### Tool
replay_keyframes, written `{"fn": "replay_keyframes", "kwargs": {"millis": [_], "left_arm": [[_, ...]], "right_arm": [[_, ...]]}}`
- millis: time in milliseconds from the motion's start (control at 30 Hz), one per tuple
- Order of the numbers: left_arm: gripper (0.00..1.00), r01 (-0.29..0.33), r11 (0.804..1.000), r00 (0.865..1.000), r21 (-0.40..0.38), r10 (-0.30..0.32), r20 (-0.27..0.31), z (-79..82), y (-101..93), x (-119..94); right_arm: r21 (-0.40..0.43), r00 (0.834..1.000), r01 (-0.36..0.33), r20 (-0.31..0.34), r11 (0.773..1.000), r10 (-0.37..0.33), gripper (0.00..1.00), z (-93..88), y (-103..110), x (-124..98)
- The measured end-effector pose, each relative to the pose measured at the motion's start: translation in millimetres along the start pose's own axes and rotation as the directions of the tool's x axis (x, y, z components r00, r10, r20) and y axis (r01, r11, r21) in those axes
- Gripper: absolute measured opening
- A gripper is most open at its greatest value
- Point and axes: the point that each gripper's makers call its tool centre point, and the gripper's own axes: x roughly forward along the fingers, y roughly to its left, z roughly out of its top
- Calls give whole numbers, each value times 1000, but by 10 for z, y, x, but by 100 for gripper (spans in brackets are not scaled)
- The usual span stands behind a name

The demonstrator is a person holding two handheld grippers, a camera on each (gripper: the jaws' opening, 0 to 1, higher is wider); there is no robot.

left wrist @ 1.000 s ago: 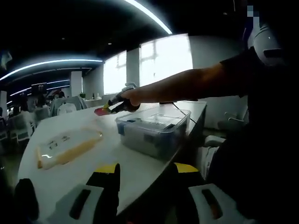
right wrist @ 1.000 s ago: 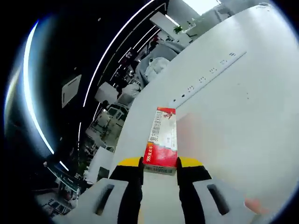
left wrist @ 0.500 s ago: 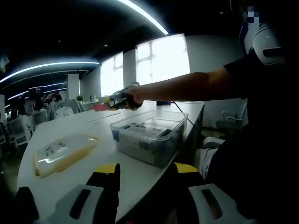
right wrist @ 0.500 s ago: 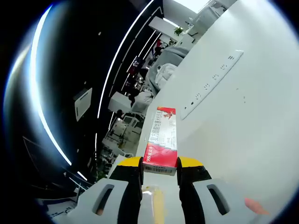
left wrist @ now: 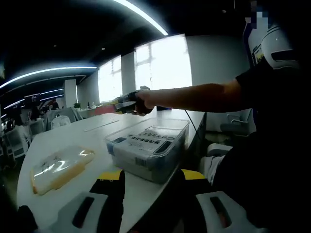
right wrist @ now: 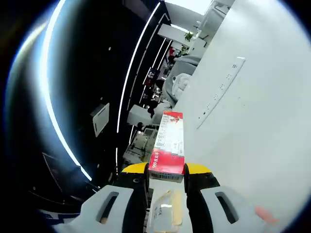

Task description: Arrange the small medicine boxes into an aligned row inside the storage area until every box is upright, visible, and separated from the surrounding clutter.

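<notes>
My right gripper was clamped on a red and white medicine box, pinching only its near end, so most of the box stuck out past the jaws, held in the air above the white counter. I judged that a slip or twist was the main risk: with so little held, a bump on the wall of the clear bin could lever it loose or land it flat across the boxes already inside. My left gripper hung open and empty near the counter edge, too far off to steady the bin.
</notes>
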Motion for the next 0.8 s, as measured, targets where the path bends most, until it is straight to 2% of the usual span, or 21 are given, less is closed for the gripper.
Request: {"fn": "replay_keyframes", "kwargs": {"millis": [33, 67, 167, 233, 300, 367, 500, 533, 567, 767, 800], "left_arm": [[44, -1, 1000, 1000, -1, 1, 4, 9, 3, -3], [44, -3, 1000, 1000, -4, 3, 7, 17, 9, -7], [44, -4, 1000, 1000, -3, 4, 7, 27, 7, -3], [44, -3, 1000, 1000, 5, 3, 5, 30, -5, 0], [44, 1, 1000, 1000, 5, -1, 5, 32, -15, 9], [44, 2, 1000, 1000, 7, -2, 4, 30, -20, 19], [44, 4, 1000, 1000, 13, -4, 1, 36, -33, 29], [44, 5, 1000, 1000, 12, -5, 2, 38, -34, 27], [44, 5, 1000, 1000, 11, -5, 3, 38, -34, 26], [44, 6, 1000, 1000, 9, -6, 14, 64, -47, 50], [44, 7, 1000, 1000, 12, -8, 13, 68, -54, 57]], "right_arm": [[5, 1000, -11, 4, 1000, 11, 26, -168, 80, -116], [11, 1000, -19, 8, 1000, 19, 26, -81, 56, -133], [23, 999, -35, 15, 999, 35, 26, -91, 83, -235], [30, 999, -44, 21, 999, 44, 26, 8, 52, -297], [28, 998, -49, 26, 998, 49, 26, -124, 94, -444], [42, 998, -64, 22, 997, 63, 26, -108, 74, -532], [61, 996, -84, 12, 995, 83, 26, -193, 104, -702], [70, 996, -85, 13, 994, 85, 26, -74, 61, -754], [72, 996, -89, 14, 993, 88, 26, -34, 56, -799], [72, 993, -118, 9, 990, 118, 26, -75, 122, -872], [83, 992, -127, 9, 988, 127, 26, 151, 12, -943]]}}
